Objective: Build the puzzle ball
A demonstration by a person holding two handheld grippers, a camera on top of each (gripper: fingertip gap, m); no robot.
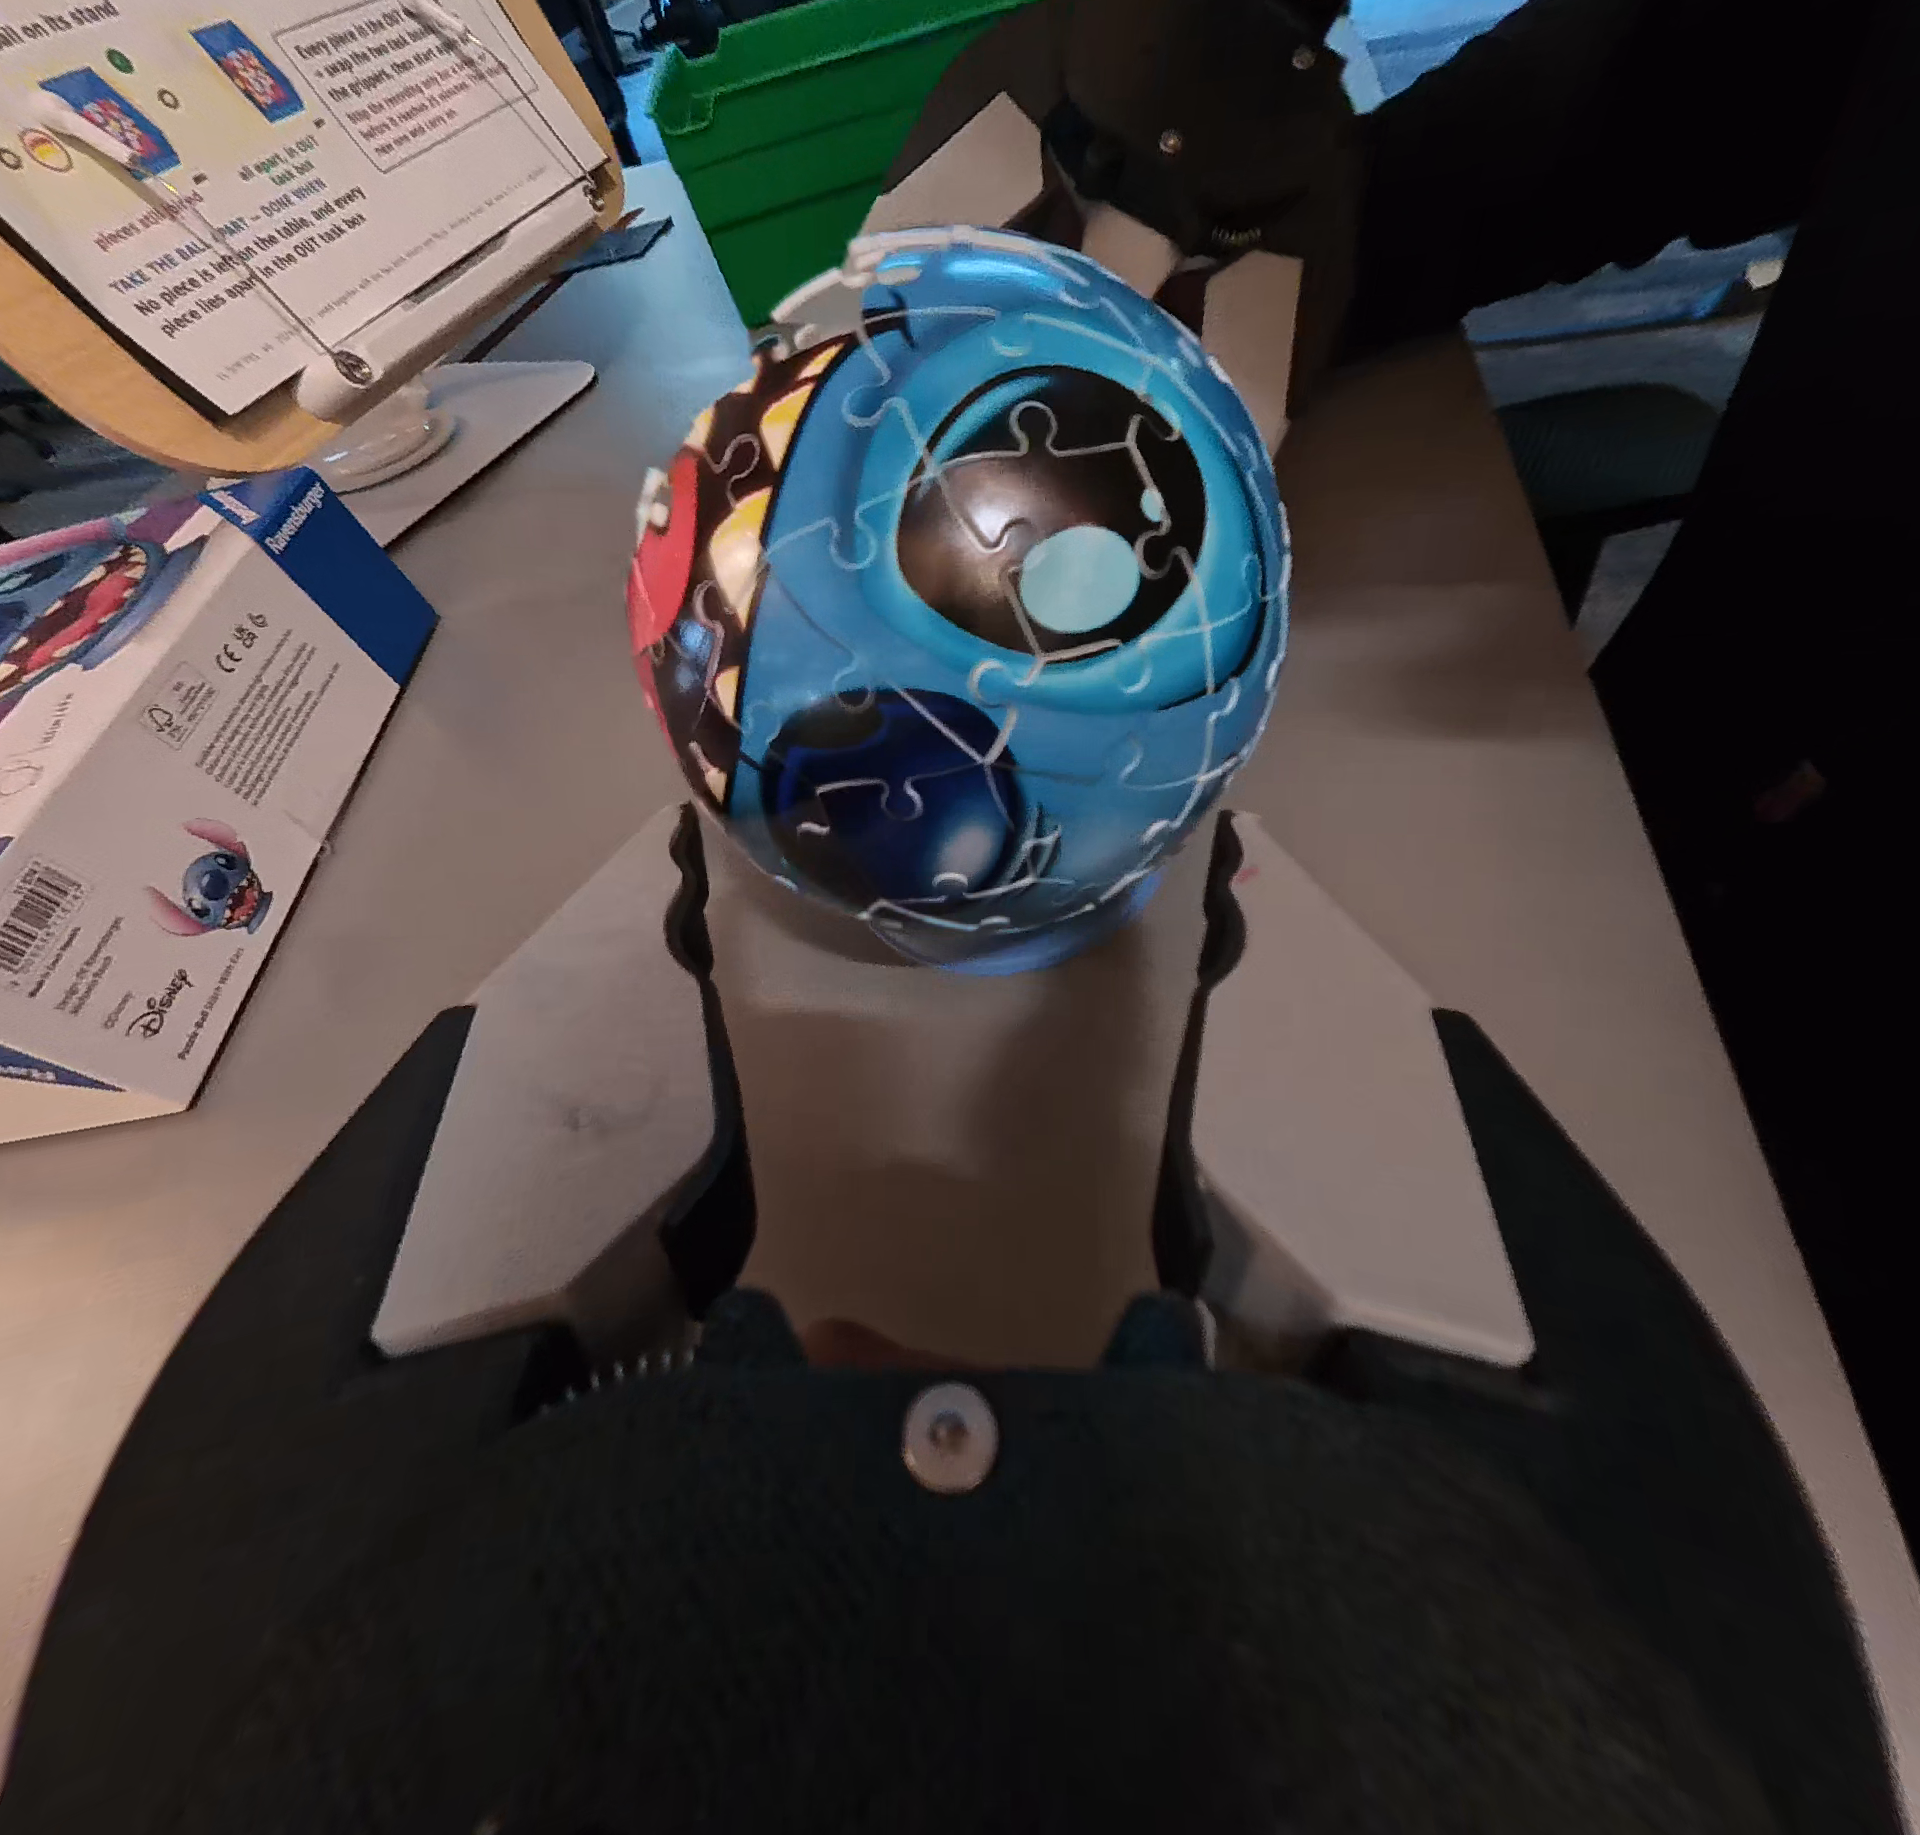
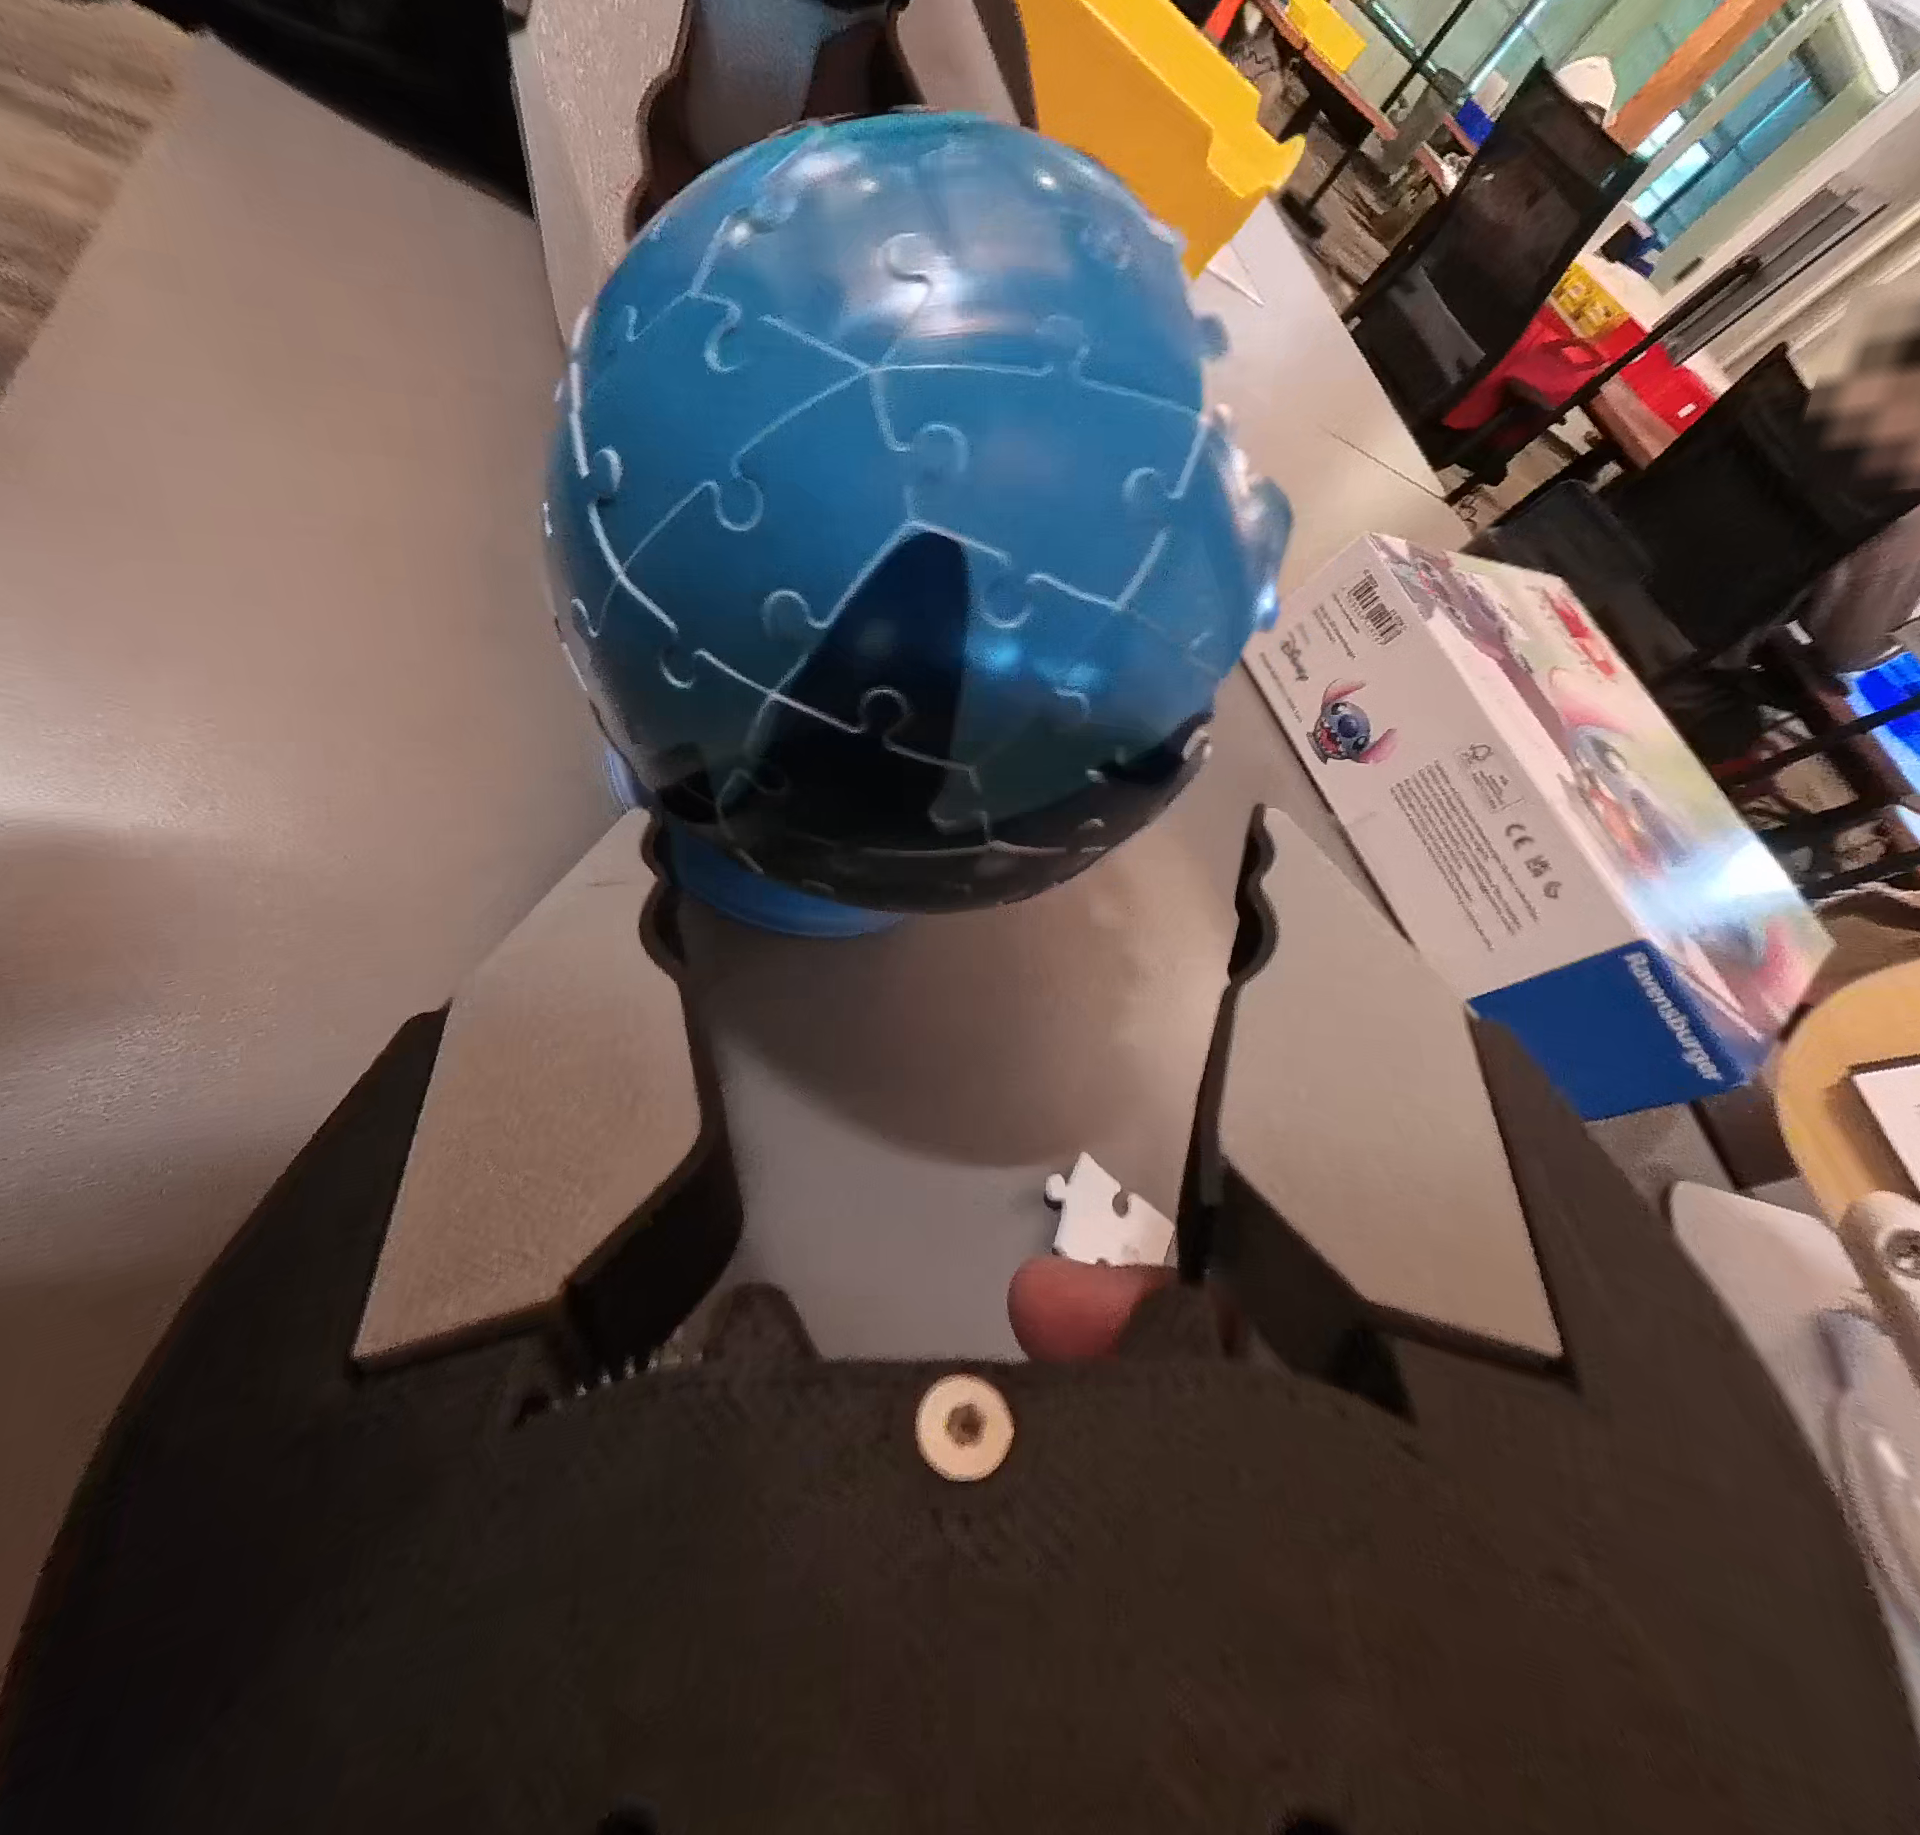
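Note:
The puzzle ball (image 1: 956, 590) is mostly blue with a big dark eye and a red and yellow patch. It stands on a blue stand (image 1: 1039, 944) on the grey table (image 1: 499, 663). White piece edges show at a gap (image 1: 831, 289) on its upper left. My left gripper (image 1: 956, 840) is open, its tips flanking the ball's lower part. My right gripper (image 2: 954, 845) is open around the opposite side of the ball (image 2: 894, 497). A loose white puzzle piece (image 2: 1107, 1219) sits deep between the right fingers, by a person's fingertip (image 2: 1081, 1307).
The puzzle box (image 1: 187, 746) lies left of the ball and also shows in the right wrist view (image 2: 1538, 798). An instruction sheet on a wooden stand (image 1: 312, 123) and a green bin (image 1: 831, 123) stand behind. A yellow bin (image 2: 1143, 92) is on the other side. My right tips are roughly 10 cm from the loose white puzzle piece (image 2: 1107, 1219).

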